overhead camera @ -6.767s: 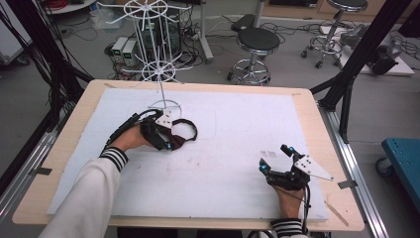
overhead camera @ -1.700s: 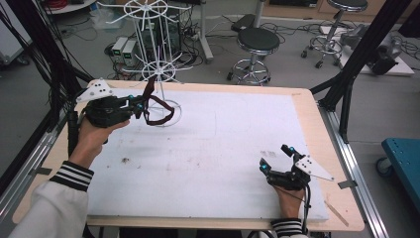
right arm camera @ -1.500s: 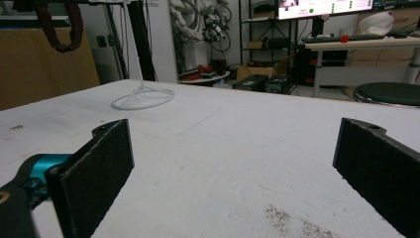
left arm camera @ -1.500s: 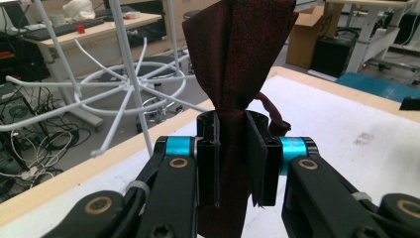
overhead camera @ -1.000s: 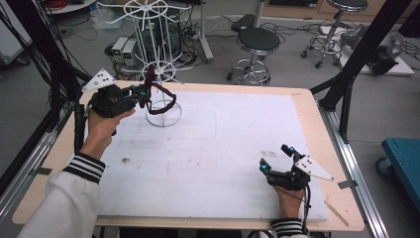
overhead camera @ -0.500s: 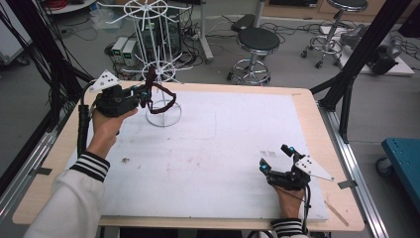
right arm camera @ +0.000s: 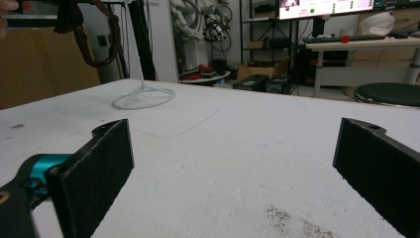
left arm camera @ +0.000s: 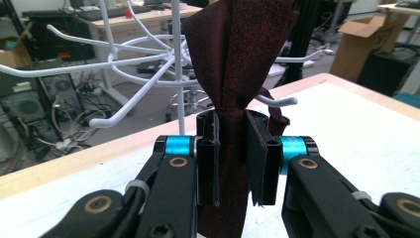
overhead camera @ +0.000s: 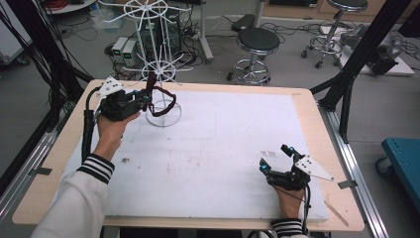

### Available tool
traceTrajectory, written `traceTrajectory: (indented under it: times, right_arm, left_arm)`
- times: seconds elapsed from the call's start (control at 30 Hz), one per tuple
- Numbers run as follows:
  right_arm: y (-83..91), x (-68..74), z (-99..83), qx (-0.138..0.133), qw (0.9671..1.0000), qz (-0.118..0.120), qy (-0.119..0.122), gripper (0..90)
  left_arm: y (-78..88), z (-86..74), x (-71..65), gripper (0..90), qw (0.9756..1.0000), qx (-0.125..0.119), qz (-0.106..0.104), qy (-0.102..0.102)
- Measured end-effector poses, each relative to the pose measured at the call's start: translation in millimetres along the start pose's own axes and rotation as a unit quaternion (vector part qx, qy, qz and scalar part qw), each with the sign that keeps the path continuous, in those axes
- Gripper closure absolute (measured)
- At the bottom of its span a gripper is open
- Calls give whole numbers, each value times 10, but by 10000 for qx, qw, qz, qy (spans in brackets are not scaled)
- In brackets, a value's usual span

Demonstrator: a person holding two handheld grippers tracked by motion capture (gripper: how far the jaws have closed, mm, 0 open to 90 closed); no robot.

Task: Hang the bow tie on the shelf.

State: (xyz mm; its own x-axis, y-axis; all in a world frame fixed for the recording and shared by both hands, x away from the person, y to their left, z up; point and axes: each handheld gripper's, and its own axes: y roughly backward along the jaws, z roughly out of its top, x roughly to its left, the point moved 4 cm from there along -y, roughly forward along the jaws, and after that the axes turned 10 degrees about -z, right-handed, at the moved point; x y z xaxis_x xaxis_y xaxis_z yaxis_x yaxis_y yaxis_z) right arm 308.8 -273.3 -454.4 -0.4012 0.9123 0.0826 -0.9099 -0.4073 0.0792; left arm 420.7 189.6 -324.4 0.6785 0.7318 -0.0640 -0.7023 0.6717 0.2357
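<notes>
At upper left of the high view, my left claw [overhead camera: 144, 97] was clamped on the dark red tie [overhead camera: 161, 101], lifting it beside the white wire rack [overhead camera: 157, 69] to hook it on, while my right claw [overhead camera: 276, 159] rested wide open on the tabletop [overhead camera: 223, 148].

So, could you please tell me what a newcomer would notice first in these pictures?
Most striking is the dark red necktie, pinched between the jaws of the left gripper and held up at the arms of the white wire rack at the table's far left edge. At the near right, the right gripper rests on the white table mat with its jaws wide apart and nothing between them.
</notes>
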Motion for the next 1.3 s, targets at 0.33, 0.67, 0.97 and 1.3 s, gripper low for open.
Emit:
traceTrajectory:
  times: [0.33, 0.67, 0.97, 1.3]
  right_arm:
    - [5, 0, -1, 32, 10000, 0, -13, 16]
    - [0, 2, 1, 5, 10000, -2, -6, 15]
    - [4, 0, 0, 19, 10000, 10, -4, 16]
    - [3, 4, 0, 24, 10000, 16, -5, 15]
  left_arm:
    - [-14, -195, 76, 764, 9997, 135, 164, 121]
    - [-25, -361, 161, 764, 9987, 347, 249, 291]
    - [-35, -426, 208, 761, 9979, 486, 266, 329]
    - [-12, -456, 200, 167, 9986, 526, -77, 0]
